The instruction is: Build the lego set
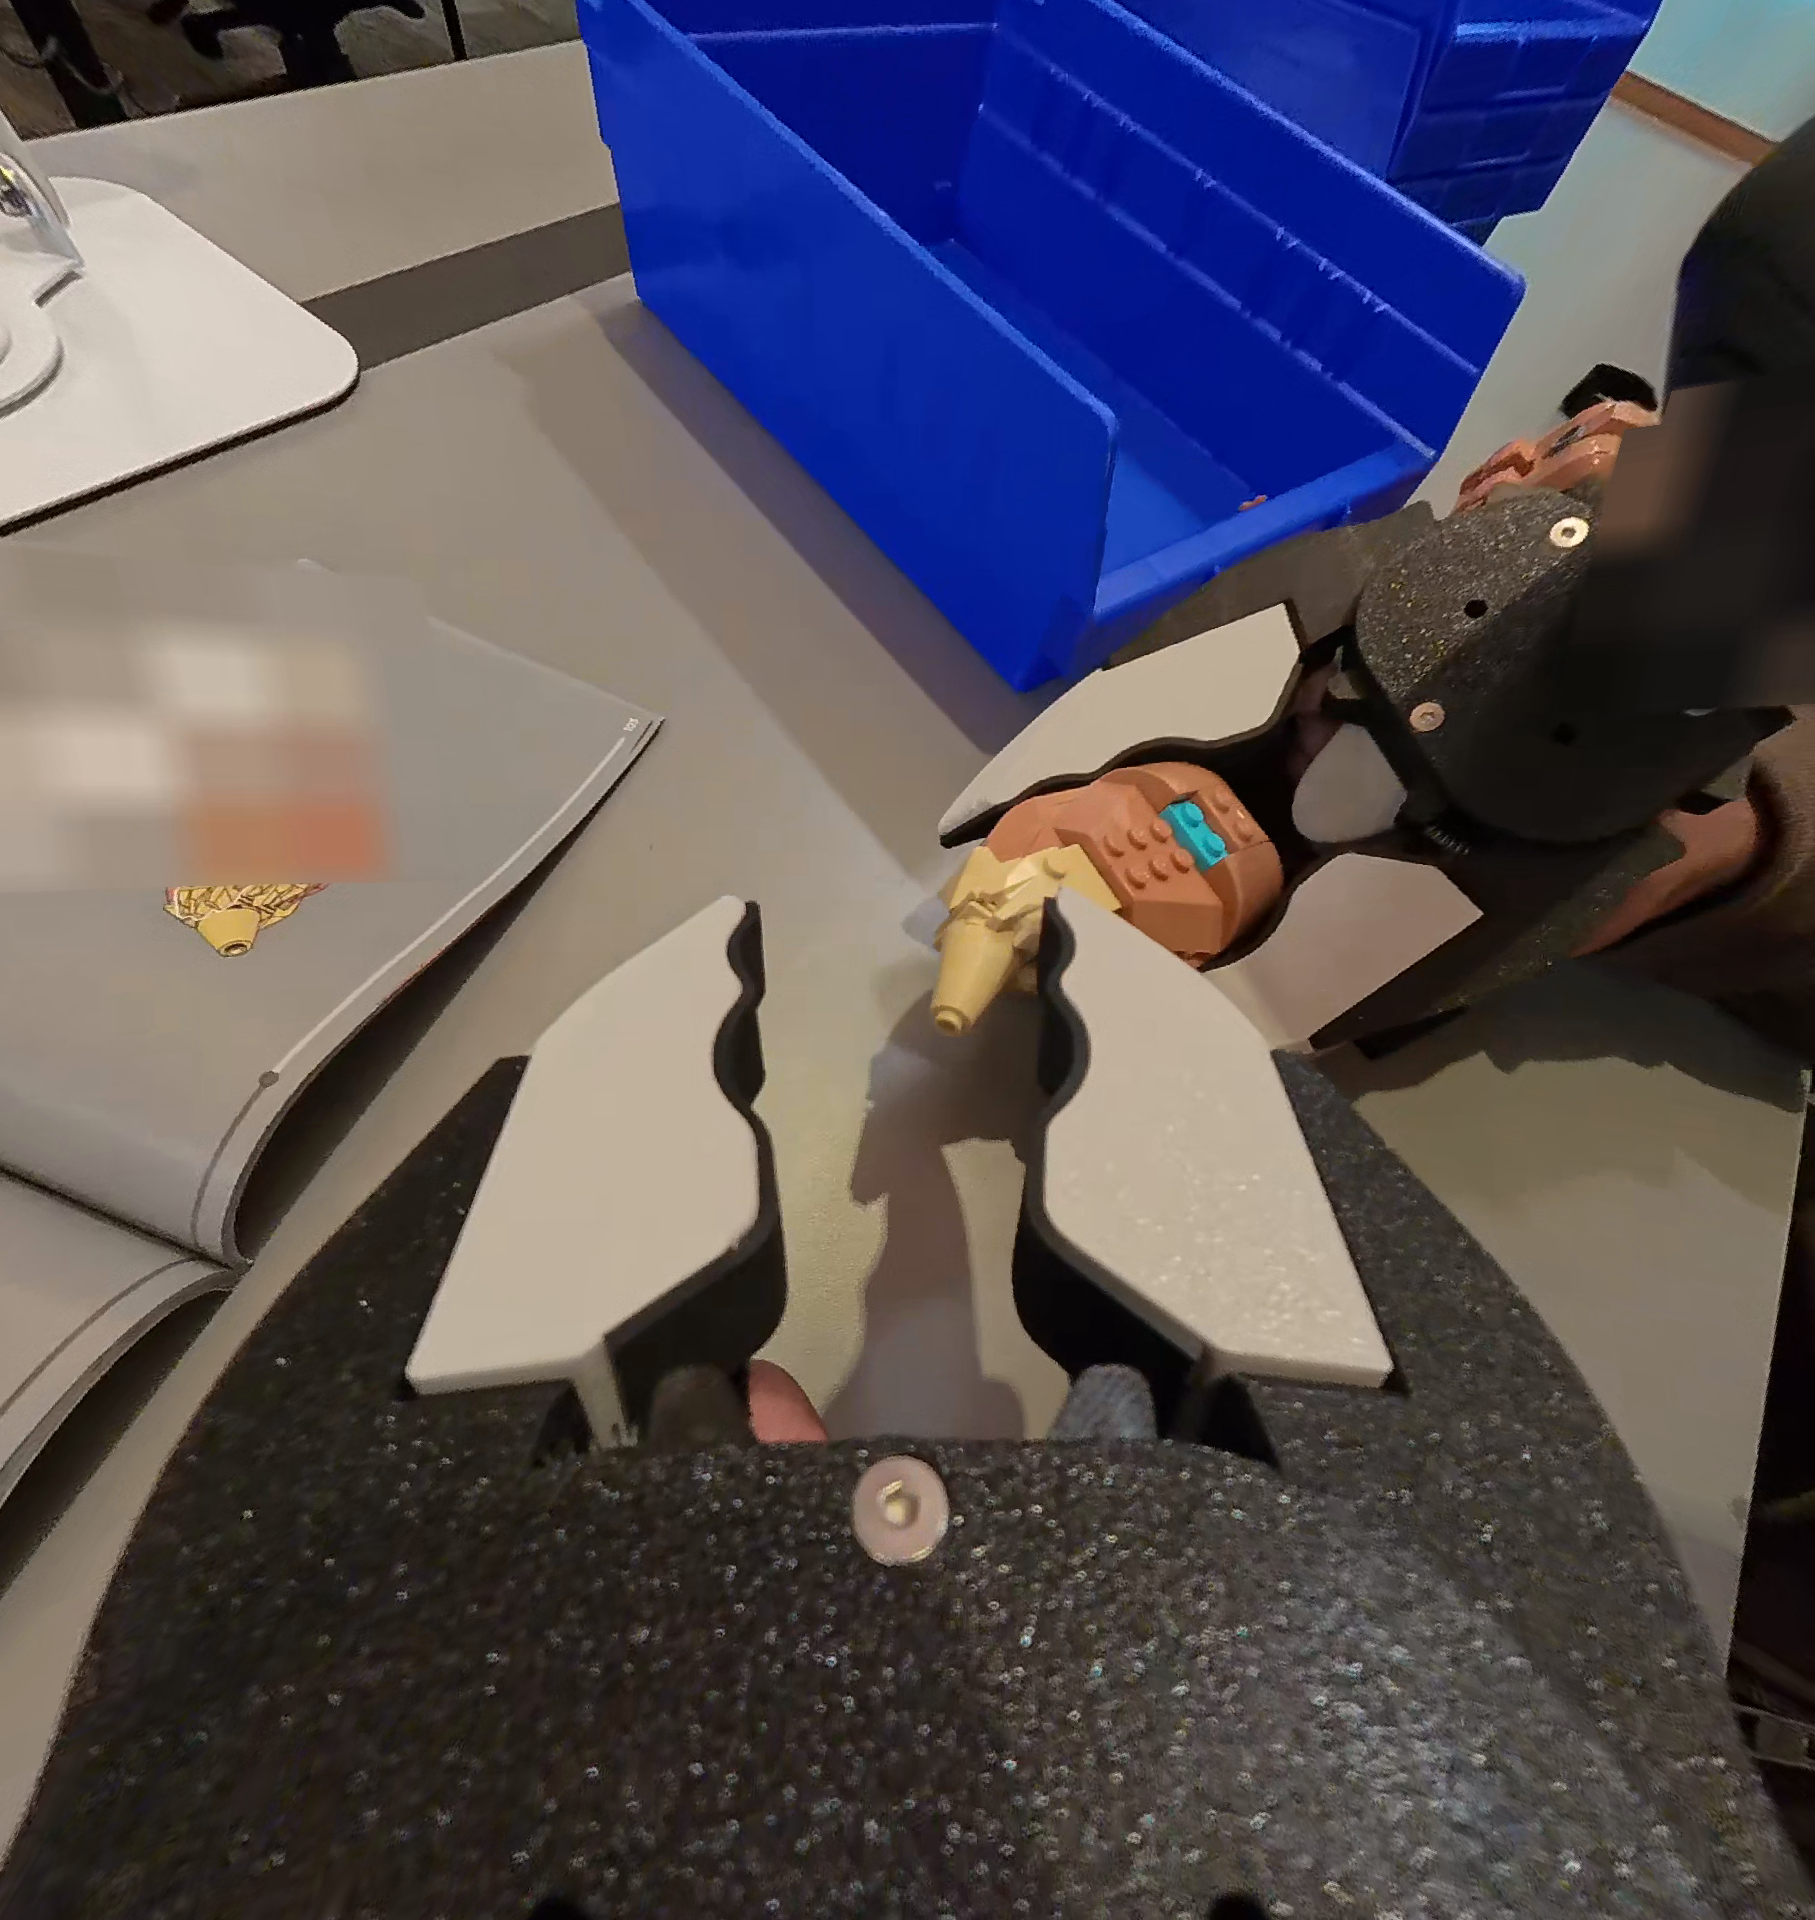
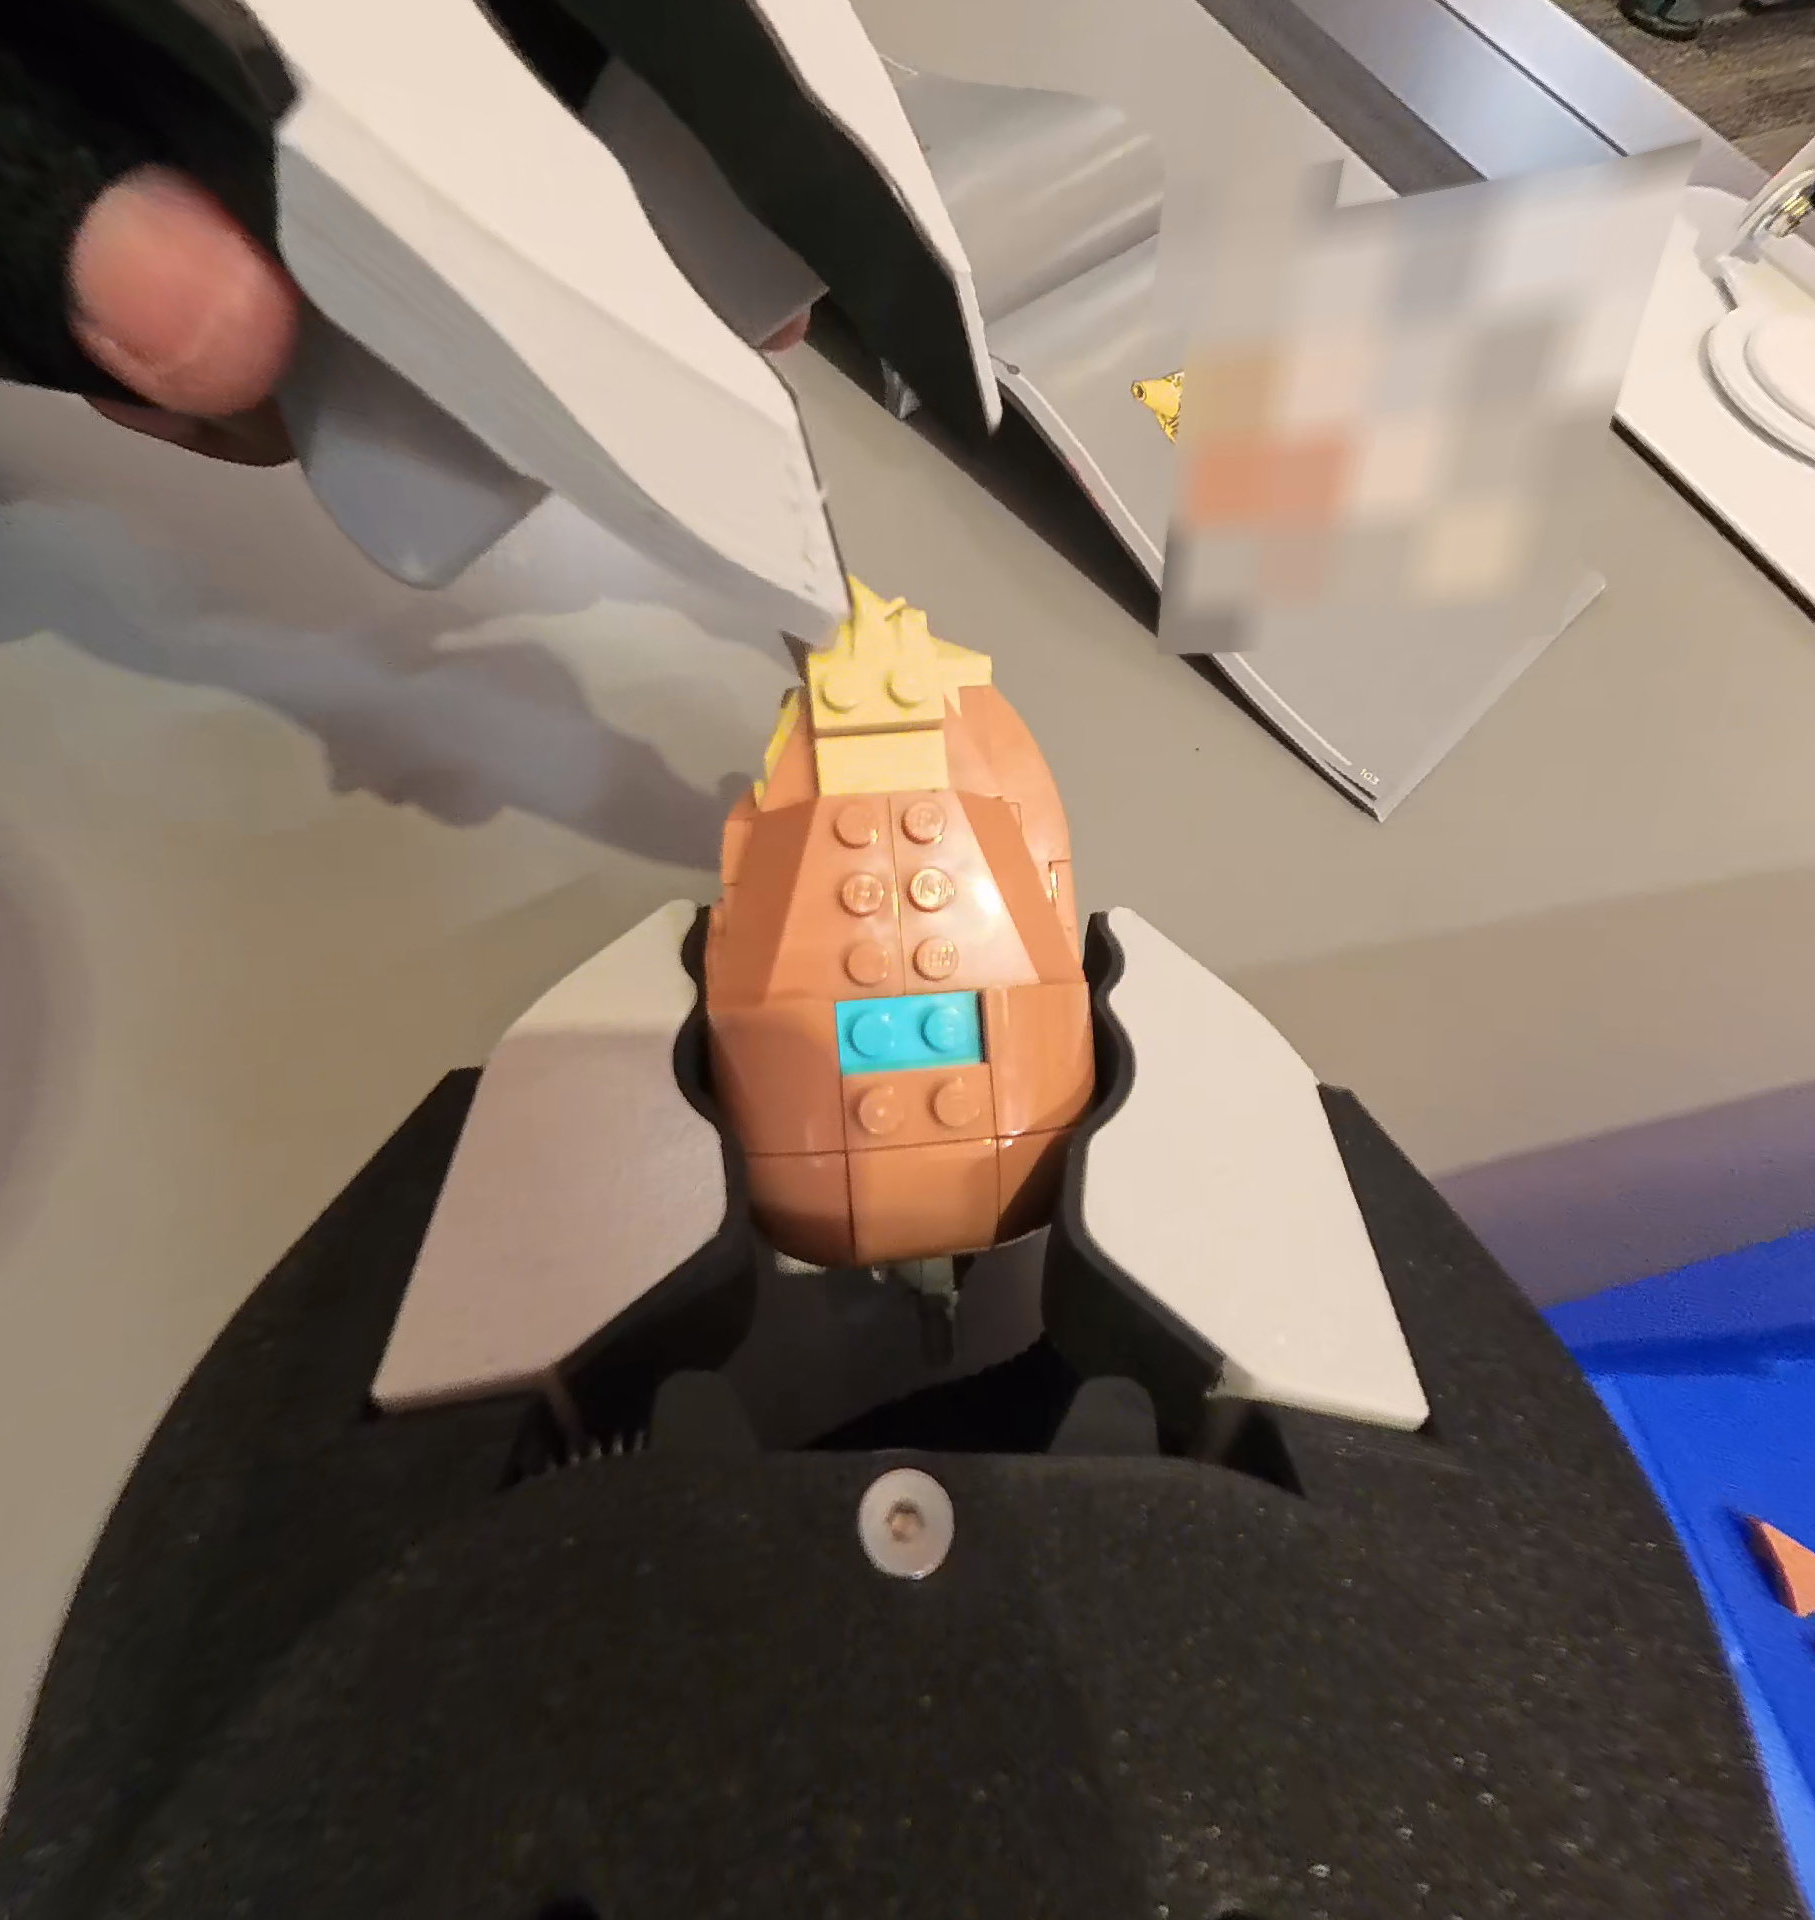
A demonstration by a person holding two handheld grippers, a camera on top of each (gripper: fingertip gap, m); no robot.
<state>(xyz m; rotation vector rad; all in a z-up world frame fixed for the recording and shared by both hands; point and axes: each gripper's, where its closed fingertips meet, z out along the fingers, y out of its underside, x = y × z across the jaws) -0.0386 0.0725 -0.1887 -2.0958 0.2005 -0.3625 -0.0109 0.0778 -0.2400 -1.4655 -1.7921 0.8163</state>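
Left tongs (image 1: 898, 925) gape beside the lego model (image 1: 1121, 862) — tip perhaps touching.

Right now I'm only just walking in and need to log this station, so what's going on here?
A person is building a lego model with two hand-held grippers. The right gripper is shut on the brown lego body, which has a turquoise brick on top and a tan pointed end. The left gripper is open, one fingertip touching that tan end. An open instruction booklet lies on the grey table, and a blue bin beside it holds a few loose brown pieces.
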